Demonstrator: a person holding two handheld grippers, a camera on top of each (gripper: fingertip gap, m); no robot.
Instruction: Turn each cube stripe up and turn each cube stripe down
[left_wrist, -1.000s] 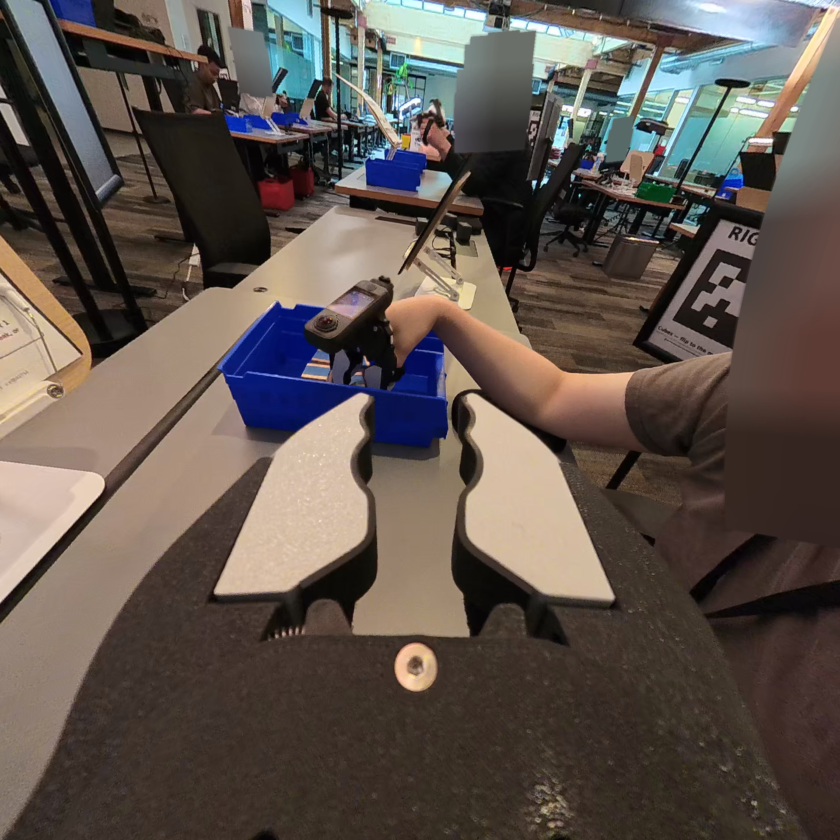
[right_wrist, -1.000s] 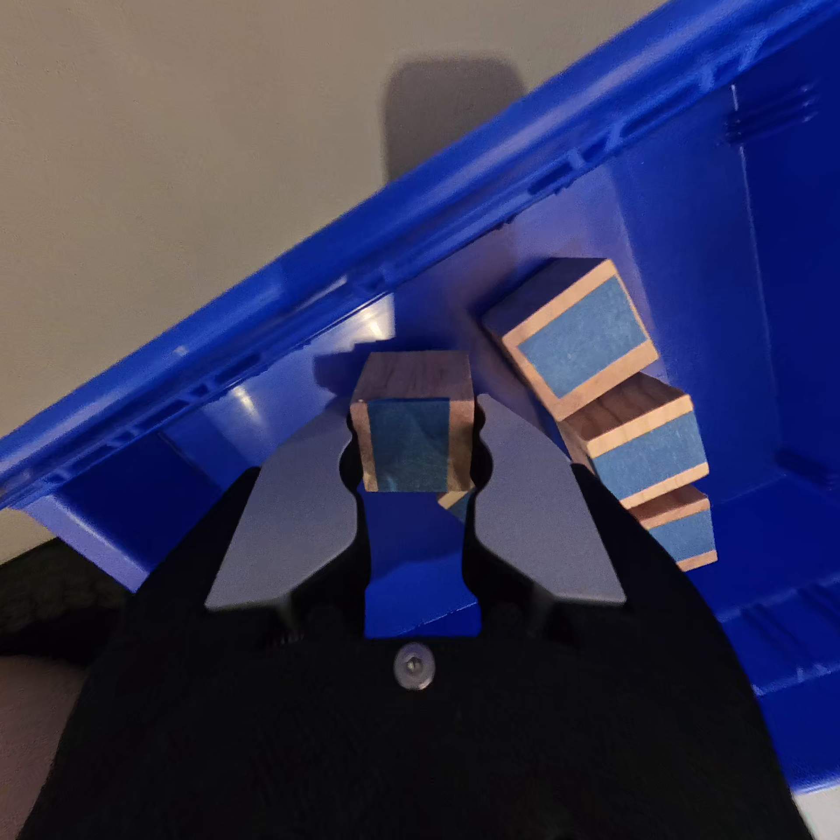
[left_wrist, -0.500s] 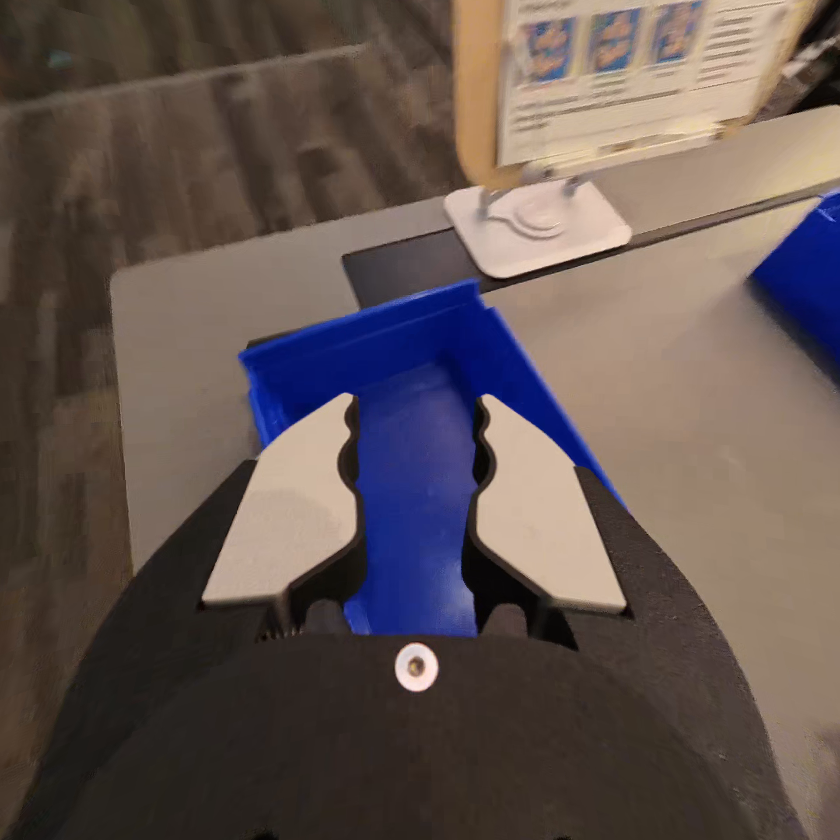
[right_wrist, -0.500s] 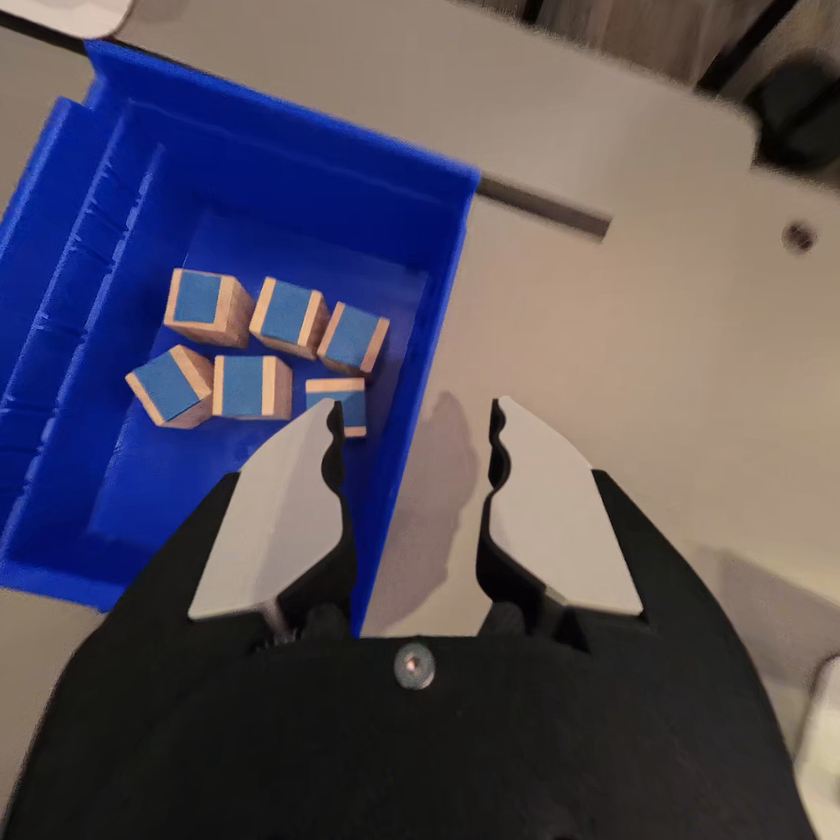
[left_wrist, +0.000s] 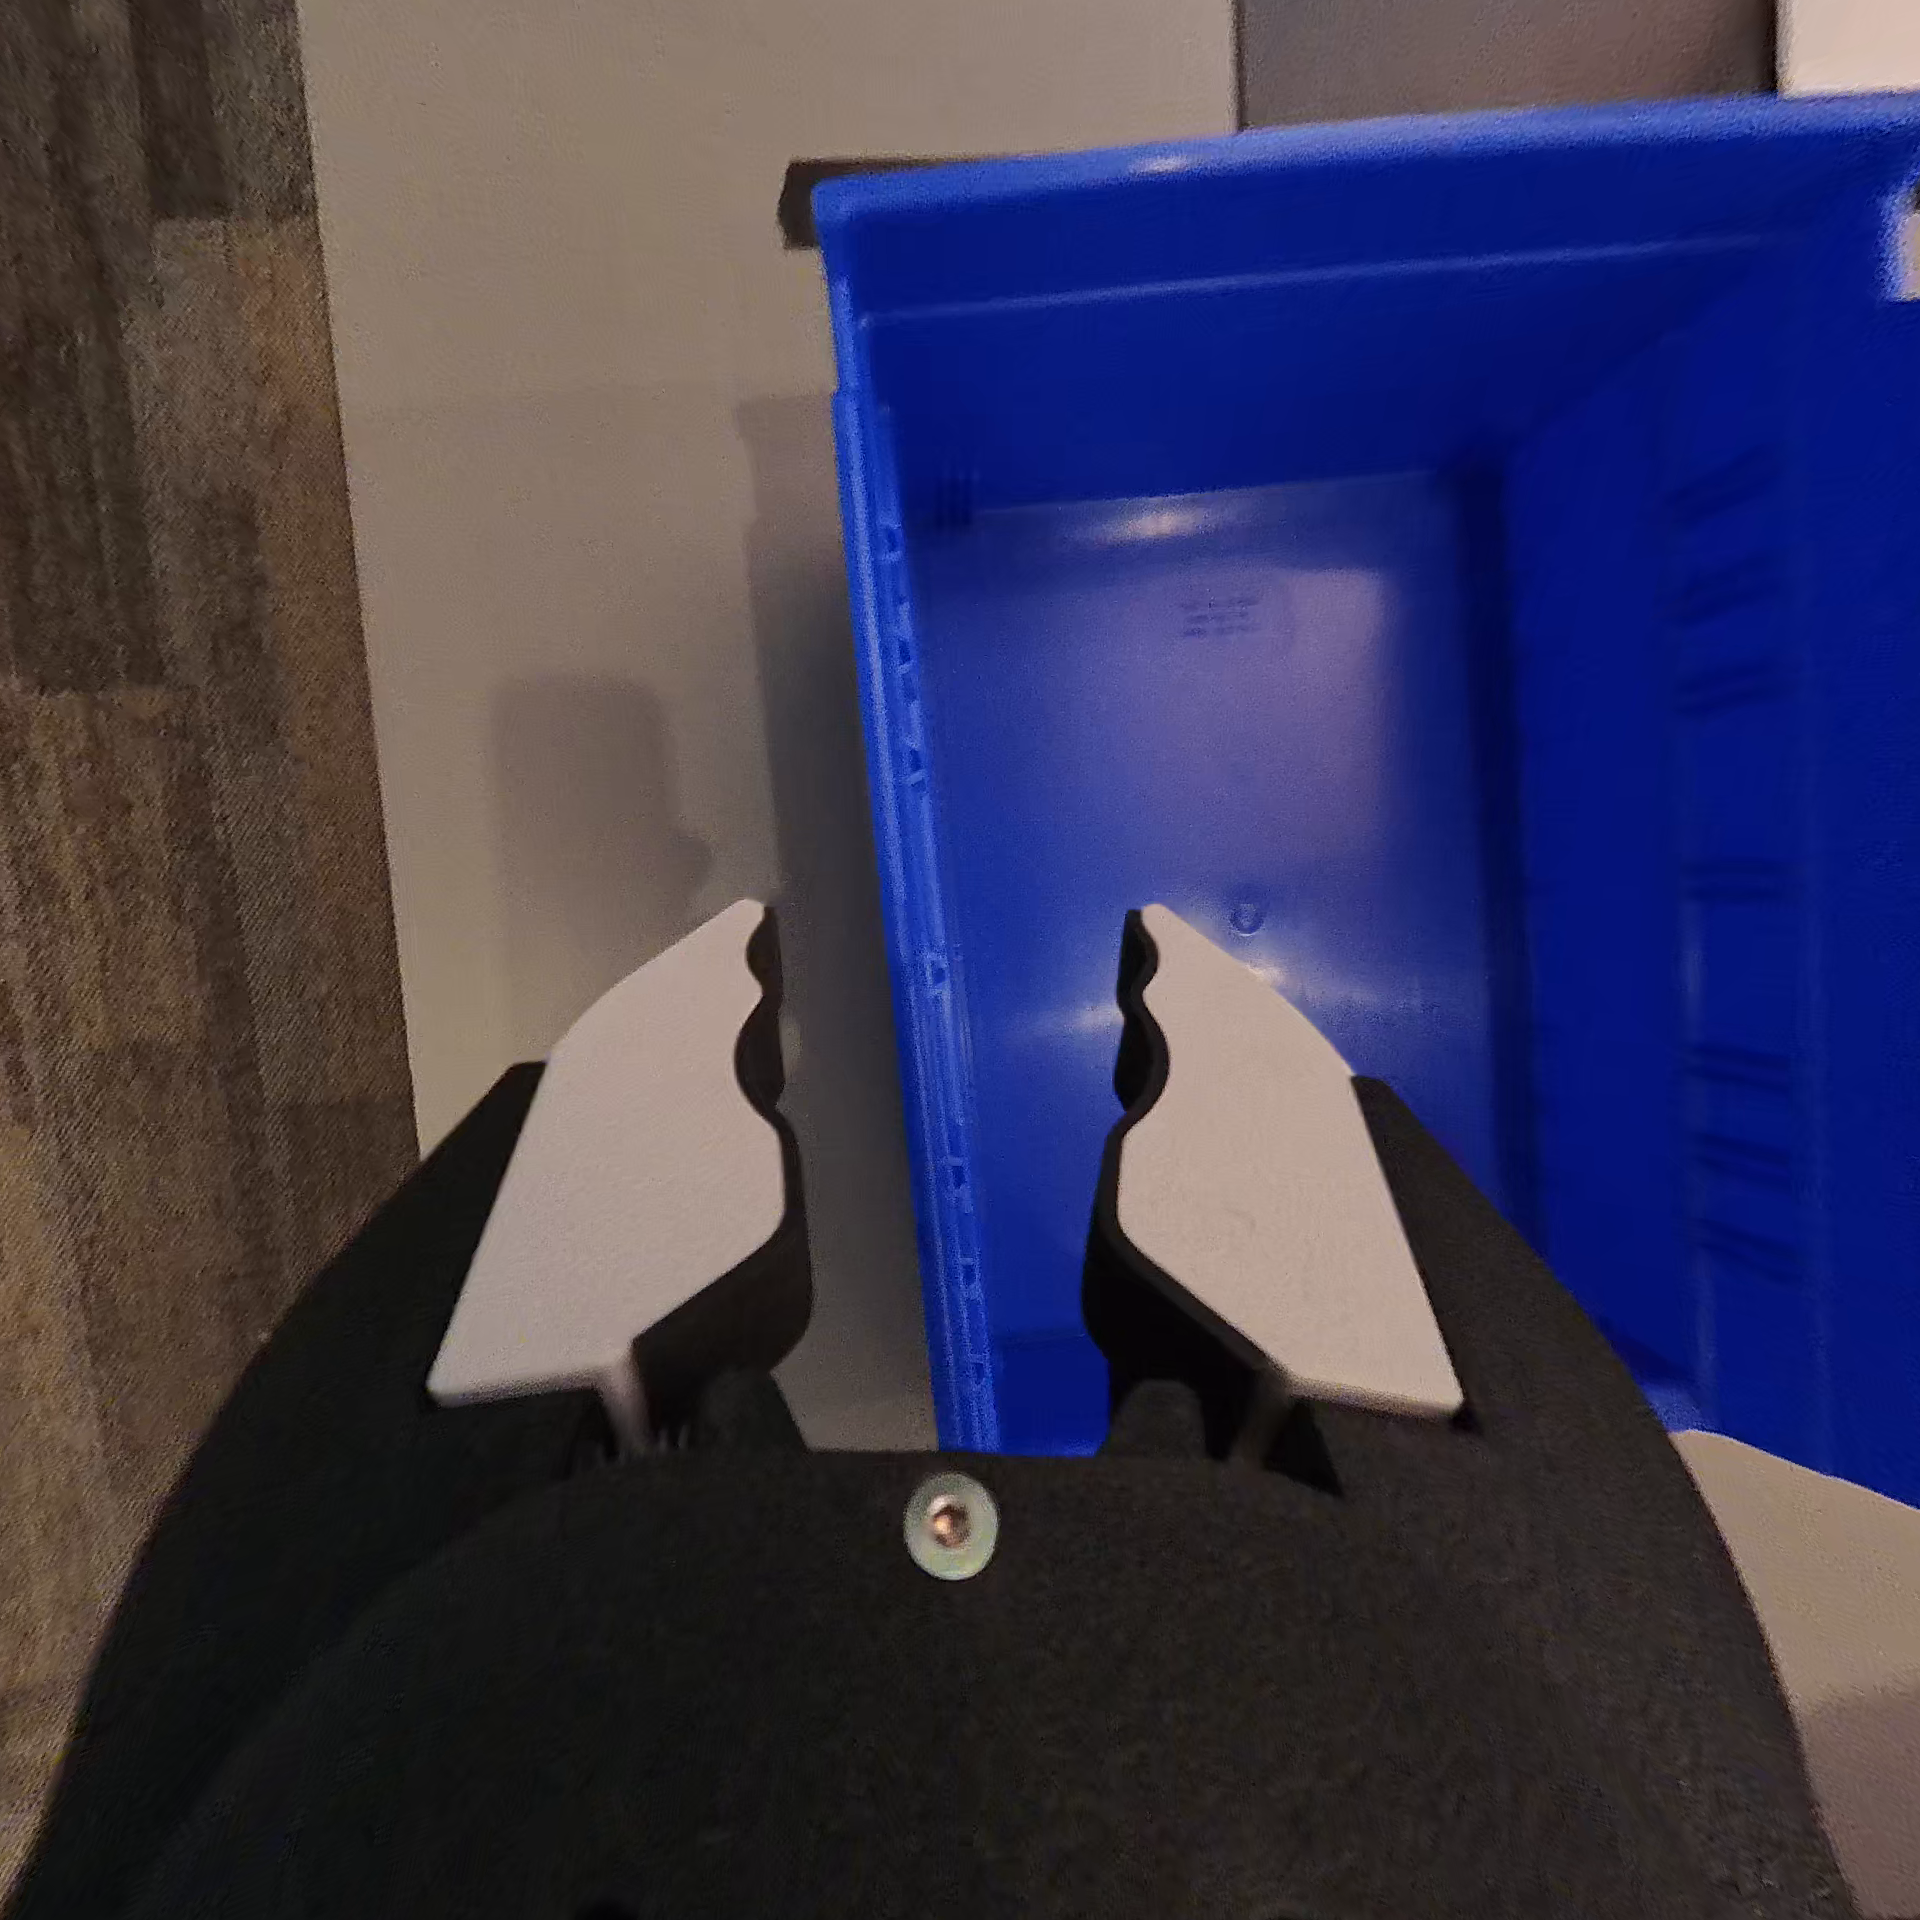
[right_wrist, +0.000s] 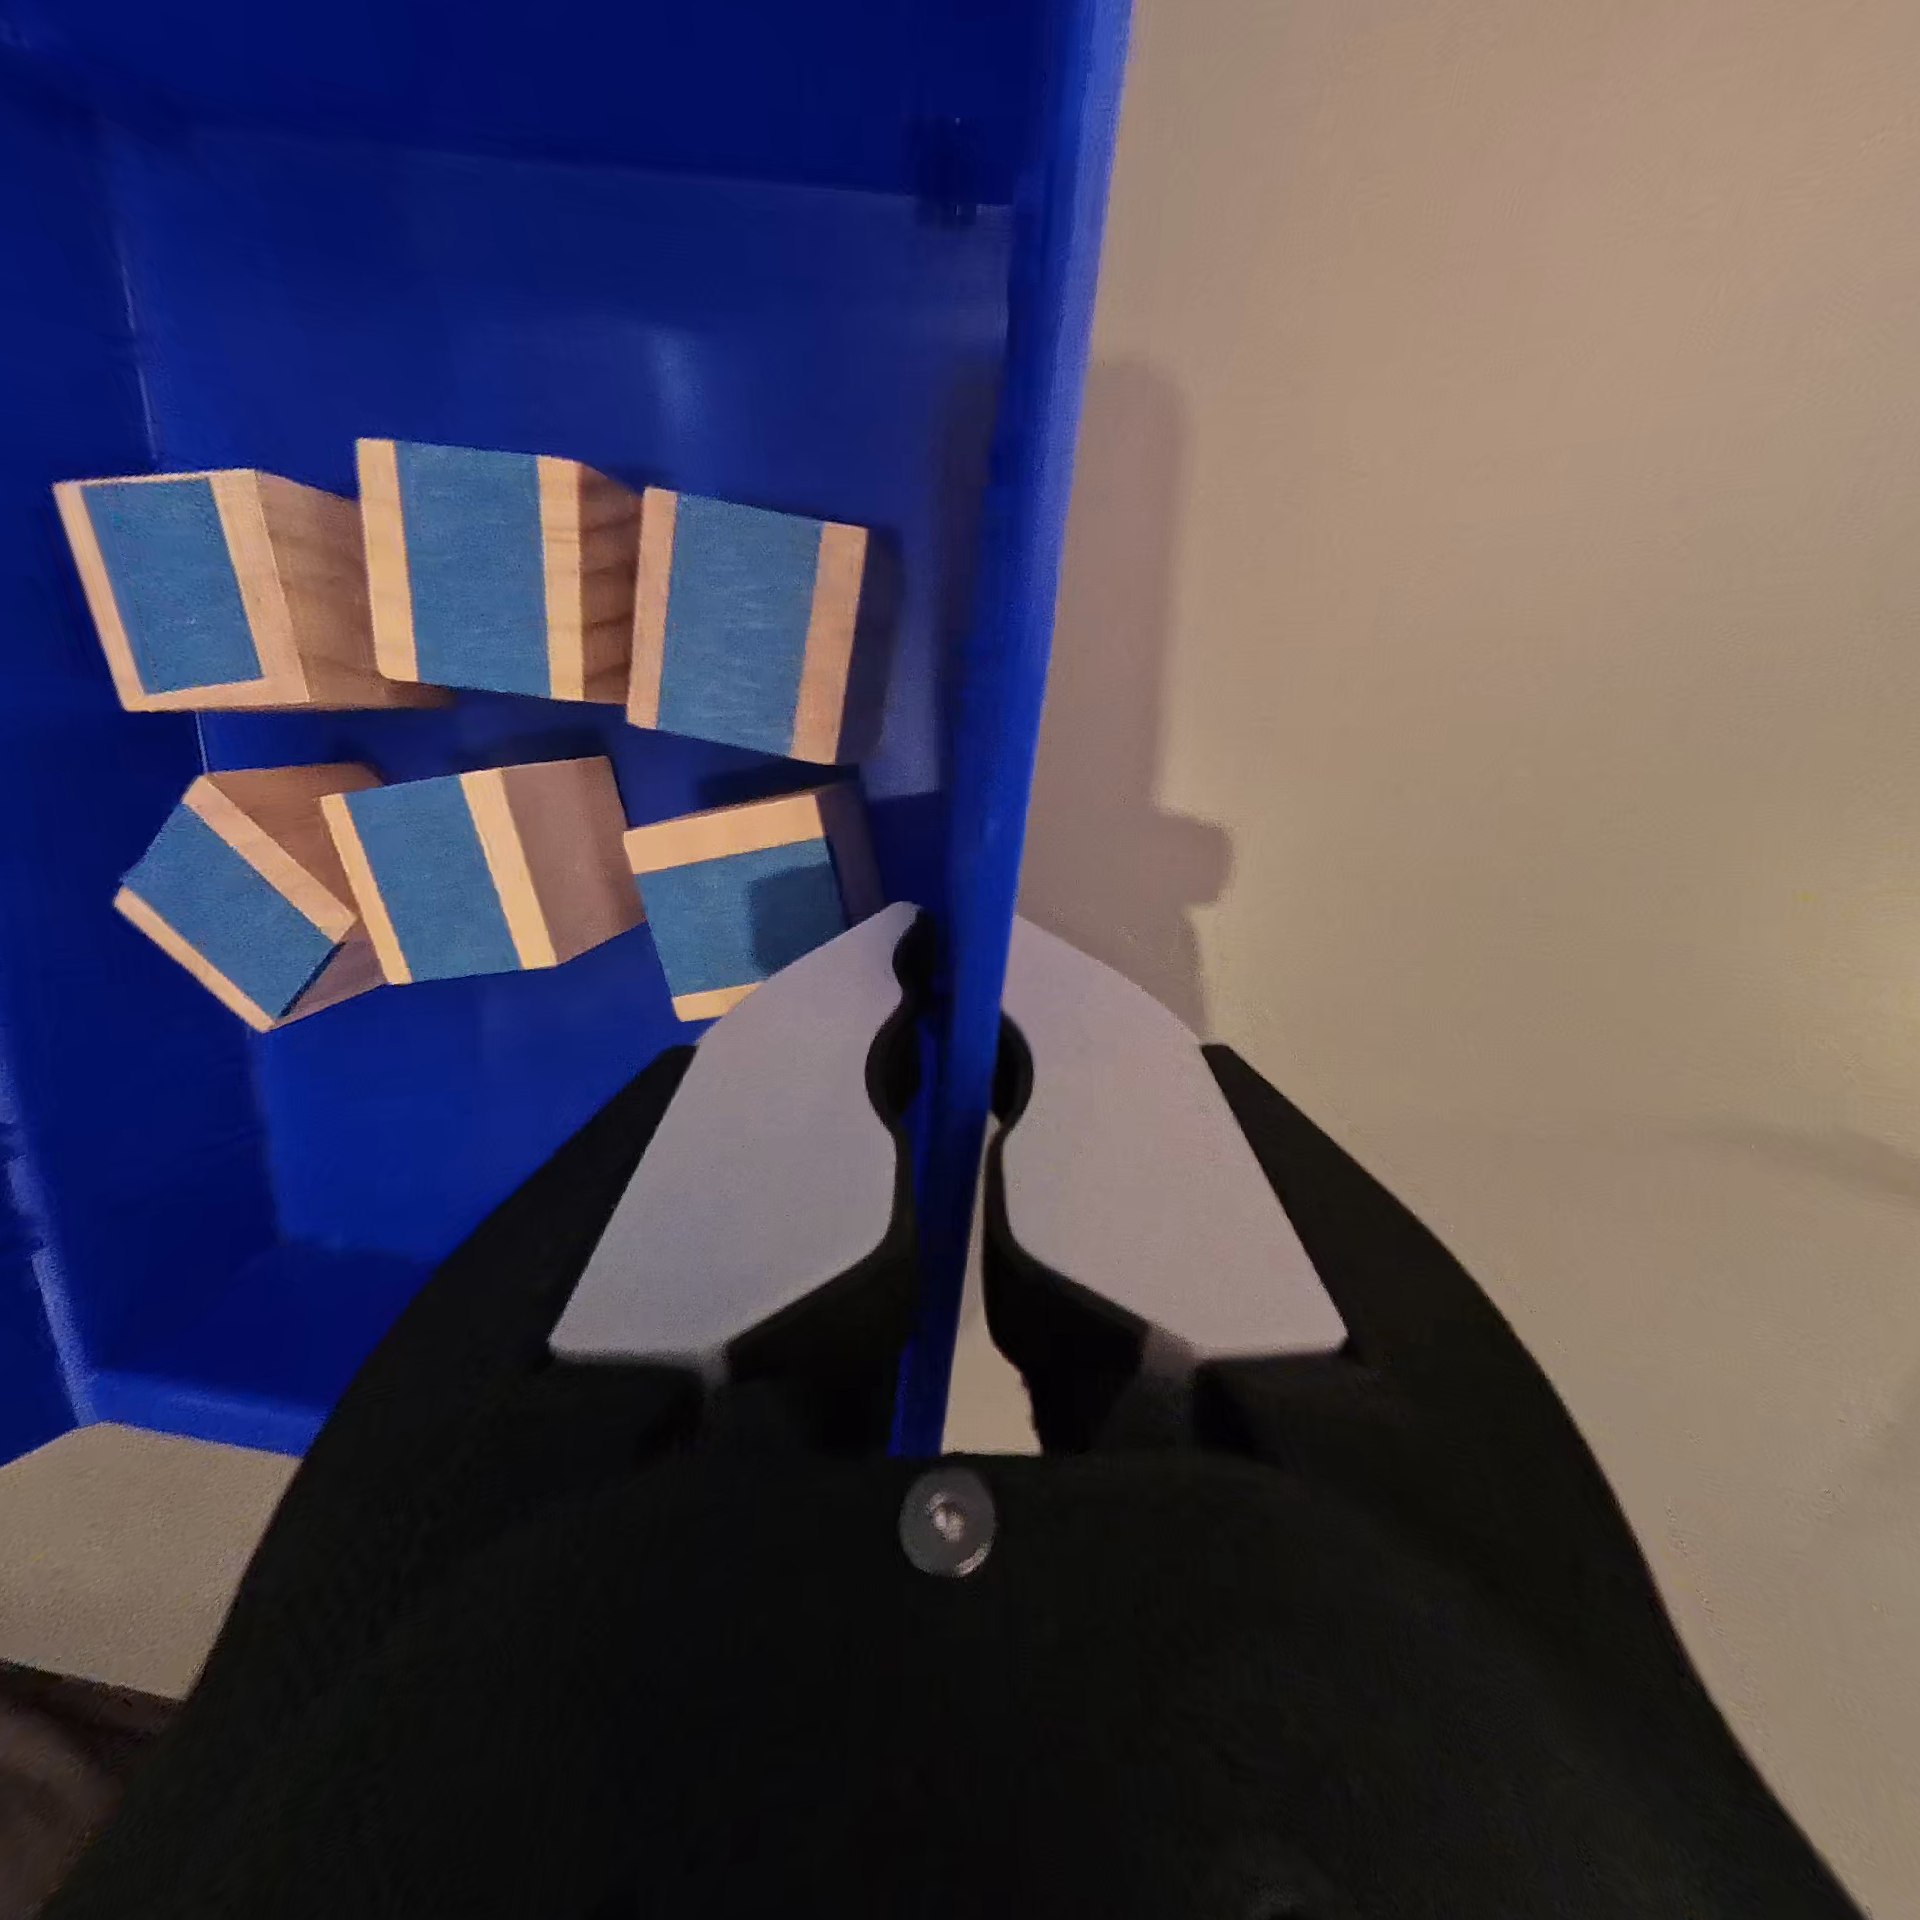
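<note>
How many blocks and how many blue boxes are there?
Cubes: 6, all stripe up
Bins: 2, empty one, full one
Grippers: 2
Total: 10

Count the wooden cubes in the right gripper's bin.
6, all in the blue plastic bin, blue stripe facing the camera. Back row: left, middle, right. Front row: left, middle, and right, partly behind the right gripper fingers.
</note>
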